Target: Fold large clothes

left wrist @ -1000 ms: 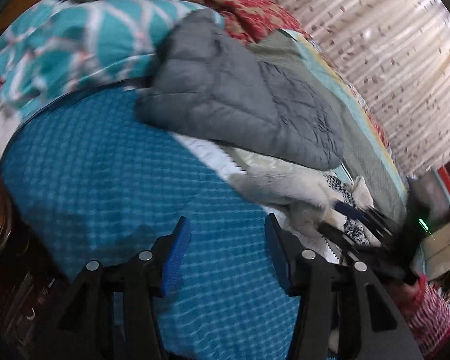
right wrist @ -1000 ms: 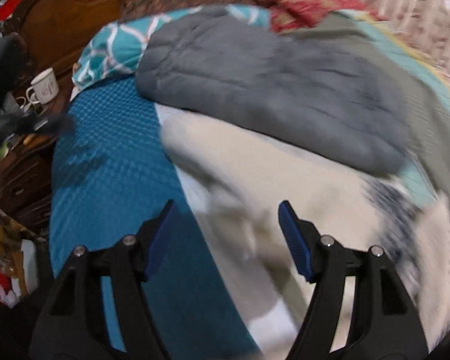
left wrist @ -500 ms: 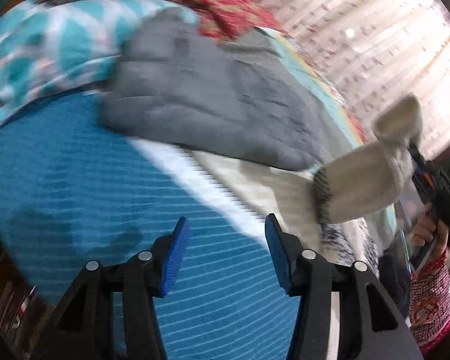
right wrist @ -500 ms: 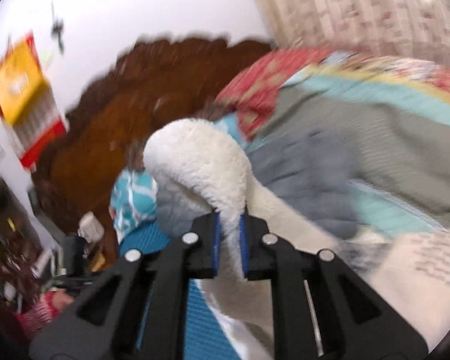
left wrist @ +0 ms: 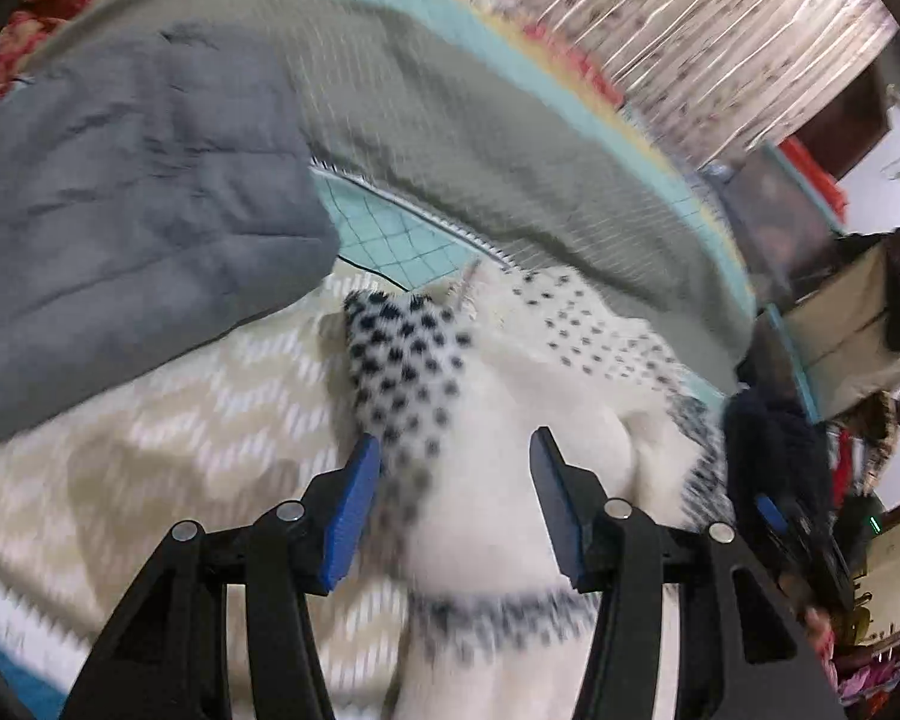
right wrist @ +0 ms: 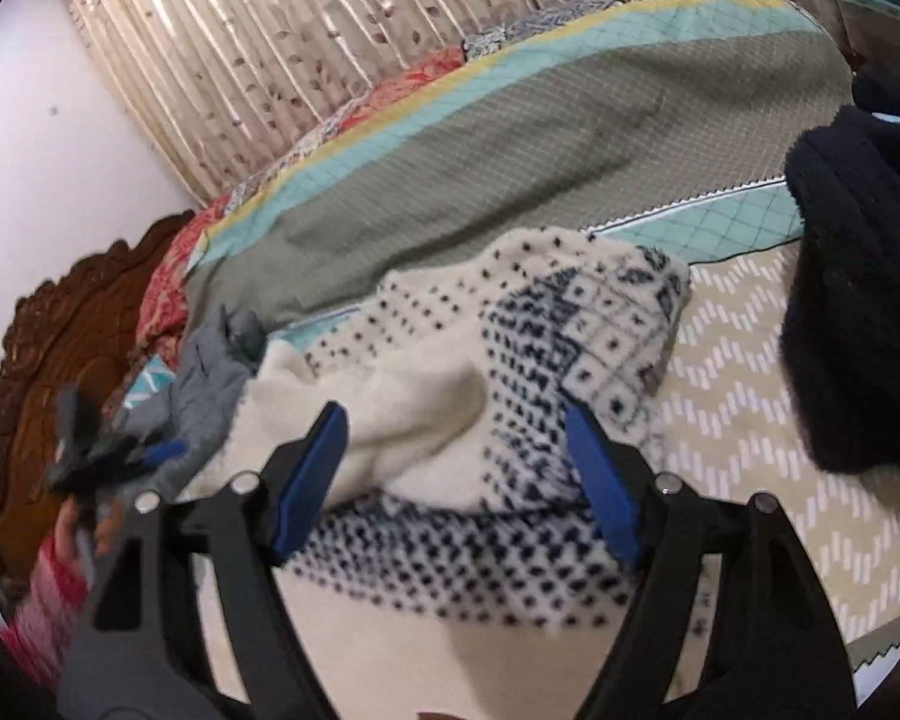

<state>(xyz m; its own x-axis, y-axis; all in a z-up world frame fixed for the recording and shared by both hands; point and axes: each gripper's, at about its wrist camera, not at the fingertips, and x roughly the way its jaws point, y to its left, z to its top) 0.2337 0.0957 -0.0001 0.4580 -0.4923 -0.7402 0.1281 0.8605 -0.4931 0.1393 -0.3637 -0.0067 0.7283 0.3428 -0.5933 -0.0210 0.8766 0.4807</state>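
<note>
Three garments lie on the bed (right wrist: 750, 360): one cream fleece sweater (right wrist: 450, 372) with navy dots, crumpled in the middle of the zigzag-patterned cover, one grey quilted jacket (left wrist: 120, 180) touching its far side, and one dark navy knit (right wrist: 858, 312) at the right edge of the right wrist view. The left gripper (left wrist: 455, 498) hovers over the sweater with both pads apart, pressing nothing. The right gripper (right wrist: 456, 468) is opening above the same sweater (the fabric lies loose beneath its two blue pads, not pinched).
</note>
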